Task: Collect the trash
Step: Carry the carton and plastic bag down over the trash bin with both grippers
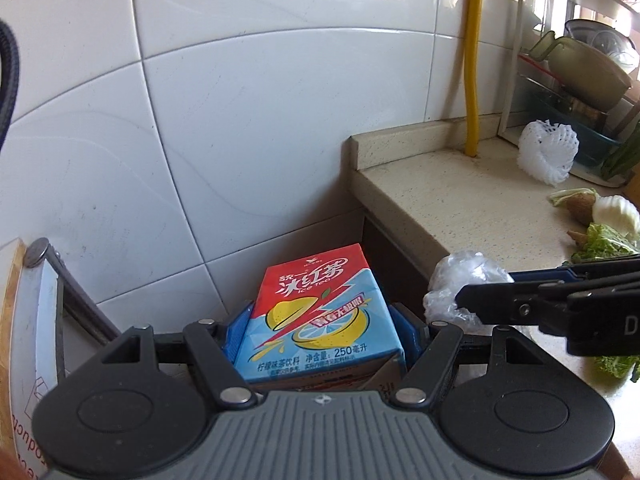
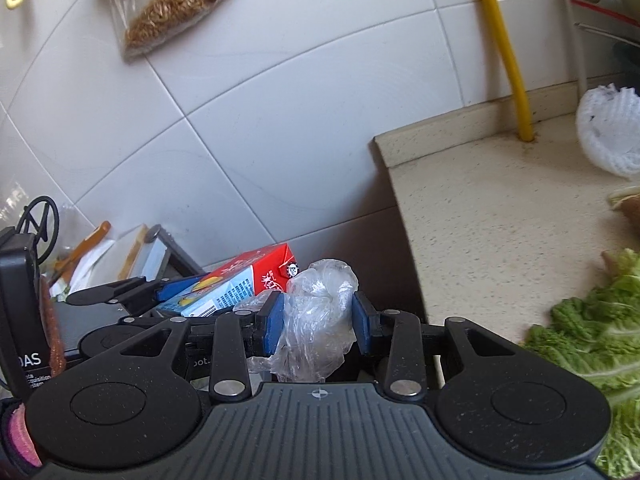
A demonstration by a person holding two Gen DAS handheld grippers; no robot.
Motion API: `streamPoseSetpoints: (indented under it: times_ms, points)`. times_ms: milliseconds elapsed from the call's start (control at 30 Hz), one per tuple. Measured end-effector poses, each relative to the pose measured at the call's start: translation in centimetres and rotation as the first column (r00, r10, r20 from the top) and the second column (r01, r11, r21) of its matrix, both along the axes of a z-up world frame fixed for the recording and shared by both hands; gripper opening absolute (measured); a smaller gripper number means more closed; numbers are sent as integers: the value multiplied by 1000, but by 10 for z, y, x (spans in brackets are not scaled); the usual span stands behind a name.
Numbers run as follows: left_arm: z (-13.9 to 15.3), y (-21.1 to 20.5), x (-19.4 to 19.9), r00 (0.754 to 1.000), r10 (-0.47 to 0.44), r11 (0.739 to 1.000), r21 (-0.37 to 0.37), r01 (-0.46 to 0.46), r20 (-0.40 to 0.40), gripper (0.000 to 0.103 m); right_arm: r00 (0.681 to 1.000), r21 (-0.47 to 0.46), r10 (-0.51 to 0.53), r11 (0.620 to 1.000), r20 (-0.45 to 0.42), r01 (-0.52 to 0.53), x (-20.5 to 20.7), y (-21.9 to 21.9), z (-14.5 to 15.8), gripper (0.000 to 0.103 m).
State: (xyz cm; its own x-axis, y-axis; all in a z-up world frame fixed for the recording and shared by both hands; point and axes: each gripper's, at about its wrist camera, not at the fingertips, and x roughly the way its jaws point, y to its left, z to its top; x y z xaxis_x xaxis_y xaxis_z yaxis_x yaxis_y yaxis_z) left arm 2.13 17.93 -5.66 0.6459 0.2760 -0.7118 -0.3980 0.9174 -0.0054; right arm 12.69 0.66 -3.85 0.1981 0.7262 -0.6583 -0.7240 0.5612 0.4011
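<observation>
Left wrist view, left tool [image 1: 320, 330] clamping tea carton [image 1: 320, 312] lengthwise pointing forward, right tool [image 2: 319, 322] clamping plastic wrap [image 2: 320, 316]

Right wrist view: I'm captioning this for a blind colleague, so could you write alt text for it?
The right gripper holds a crumpled clear plastic bag between its blue fingers, past the edge of a beige counter. To its left, the left gripper grips a red and blue ice tea carton before a white tiled wall; lettuce lies at right.

The drink carton [image 1: 320, 316] front says "Ice Tea" under big Chinese characters, plus "250" near its bottom edge. The black box [image 2: 20, 320] at left reads "DAS".
</observation>
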Motion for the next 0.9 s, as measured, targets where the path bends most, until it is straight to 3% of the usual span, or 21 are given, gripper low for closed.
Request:
streamPoseSetpoints:
  times_ms: [900]
  points:
    - [-70, 54, 10, 988, 80, 985, -139, -98, -133, 68, 985, -132, -25, 991, -171, 2, 17, 68, -77, 44]
